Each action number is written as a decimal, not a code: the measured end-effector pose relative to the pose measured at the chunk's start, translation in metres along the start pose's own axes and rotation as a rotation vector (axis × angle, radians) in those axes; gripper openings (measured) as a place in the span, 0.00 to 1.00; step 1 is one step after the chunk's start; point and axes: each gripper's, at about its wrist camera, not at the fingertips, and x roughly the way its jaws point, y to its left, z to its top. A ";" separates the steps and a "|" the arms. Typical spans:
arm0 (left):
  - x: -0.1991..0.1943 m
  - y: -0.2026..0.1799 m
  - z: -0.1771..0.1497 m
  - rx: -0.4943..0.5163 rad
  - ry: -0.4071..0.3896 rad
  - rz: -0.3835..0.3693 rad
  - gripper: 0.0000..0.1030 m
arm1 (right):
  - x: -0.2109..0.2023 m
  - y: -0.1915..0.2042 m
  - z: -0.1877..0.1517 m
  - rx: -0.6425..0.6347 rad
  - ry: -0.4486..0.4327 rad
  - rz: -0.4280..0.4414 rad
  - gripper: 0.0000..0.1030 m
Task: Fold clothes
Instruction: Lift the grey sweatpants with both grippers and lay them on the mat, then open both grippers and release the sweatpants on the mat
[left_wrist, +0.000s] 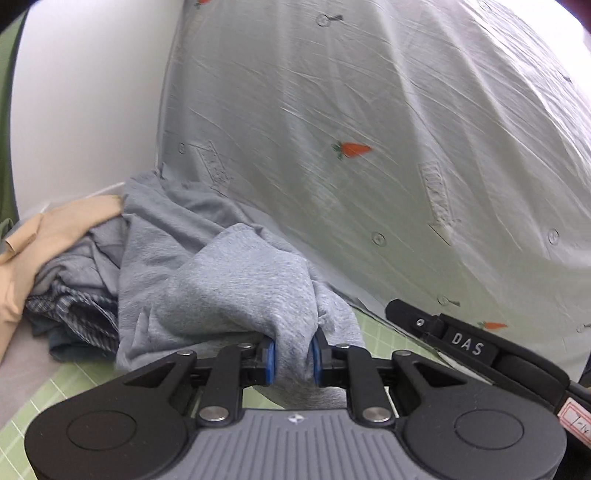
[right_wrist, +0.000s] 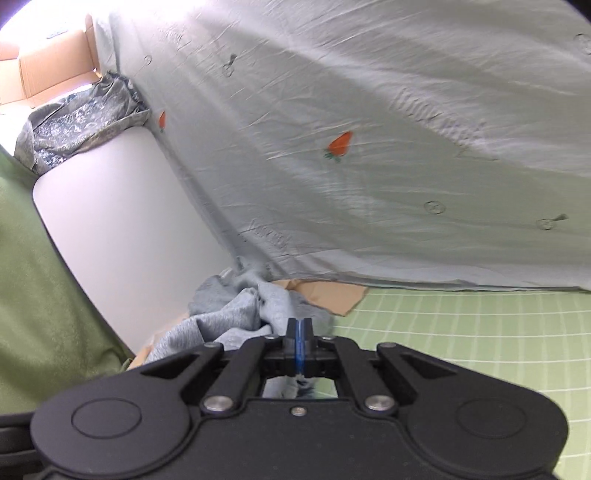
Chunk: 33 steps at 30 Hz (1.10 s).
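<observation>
A heathered grey garment (left_wrist: 221, 280) lies bunched on the green grid mat (left_wrist: 92, 373). My left gripper (left_wrist: 293, 358) is shut on a thick fold of it, the cloth squeezed between the blue pads (left_wrist: 271, 360). In the right wrist view the same grey garment (right_wrist: 229, 321) is crumpled just ahead and to the left. My right gripper (right_wrist: 300, 332) has its blue pads pressed together on a thin edge of it, and a bit of cloth hangs below the fingers. The right gripper's black body (left_wrist: 469, 347) shows at the right of the left wrist view.
A pile of other clothes sits left: beige cloth (left_wrist: 48, 236) and a blue patterned piece (left_wrist: 74, 310). A pale carrot-print sheet (left_wrist: 369, 147) hangs behind. Flat cardboard (right_wrist: 325, 295) lies on the mat (right_wrist: 461, 332). A cardboard box (right_wrist: 55, 70) and a patterned bag (right_wrist: 85, 122) stand far left.
</observation>
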 end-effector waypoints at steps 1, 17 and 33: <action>0.001 -0.015 -0.010 0.012 0.015 0.007 0.19 | -0.020 -0.019 0.001 0.006 -0.015 -0.032 0.00; 0.001 -0.220 -0.147 0.112 0.292 -0.319 0.28 | -0.242 -0.295 -0.069 0.312 0.004 -0.475 0.00; 0.028 -0.101 -0.134 0.101 0.337 -0.004 0.59 | -0.180 -0.288 -0.140 0.445 0.223 -0.492 0.63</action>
